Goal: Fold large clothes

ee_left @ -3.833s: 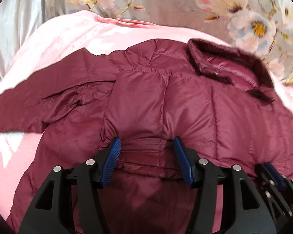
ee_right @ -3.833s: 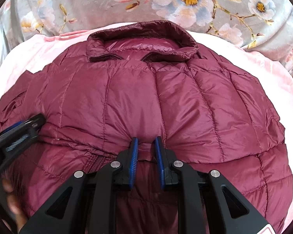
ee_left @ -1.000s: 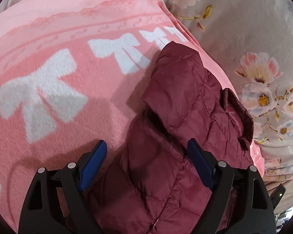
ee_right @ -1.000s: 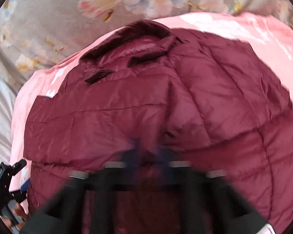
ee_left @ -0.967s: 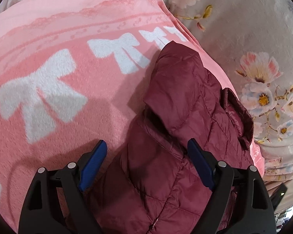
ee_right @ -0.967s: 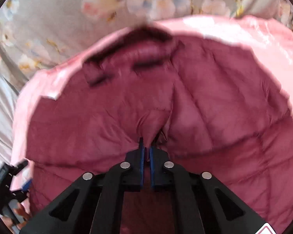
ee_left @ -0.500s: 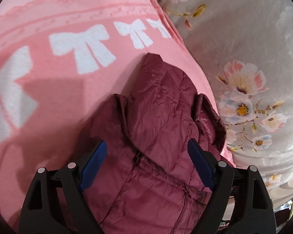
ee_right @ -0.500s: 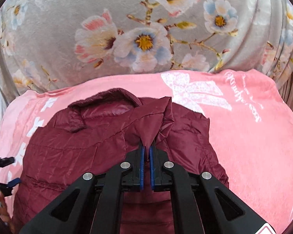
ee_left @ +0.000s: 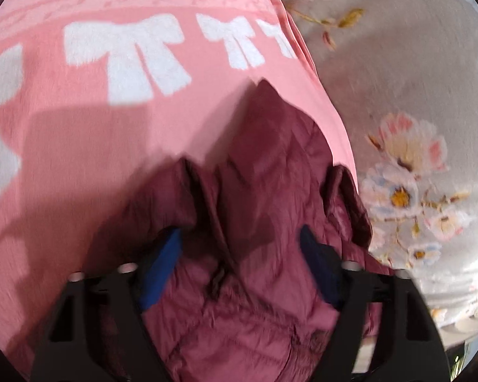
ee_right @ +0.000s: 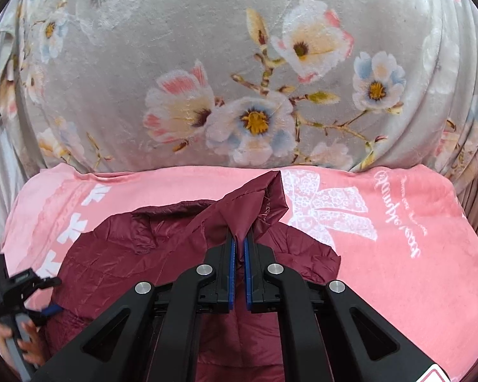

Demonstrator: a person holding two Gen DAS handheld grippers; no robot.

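Note:
A maroon puffer jacket (ee_left: 264, 222) lies partly folded on a pink blanket with white bows (ee_left: 118, 121). My left gripper (ee_left: 242, 254) is open, its blue pads either side of the jacket's bunched left part, not pinching it. In the right wrist view my right gripper (ee_right: 239, 242) is shut on a fold of the jacket (ee_right: 162, 254) and holds it lifted over the collar end, near the far edge of the blanket (ee_right: 398, 238). The left gripper also shows in the right wrist view (ee_right: 19, 286) at the lower left, held by a hand.
A grey floral cover (ee_right: 239, 63) rises behind the blanket's far edge and also shows at the right of the left wrist view (ee_left: 414, 127). Bare pink blanket lies right of the jacket in the right wrist view.
My right gripper, shut on the jacket fold, has carried it up and forward toward the collar. My left gripper stayed open and shifted along the jacket's left side; the view is blurred by motion.

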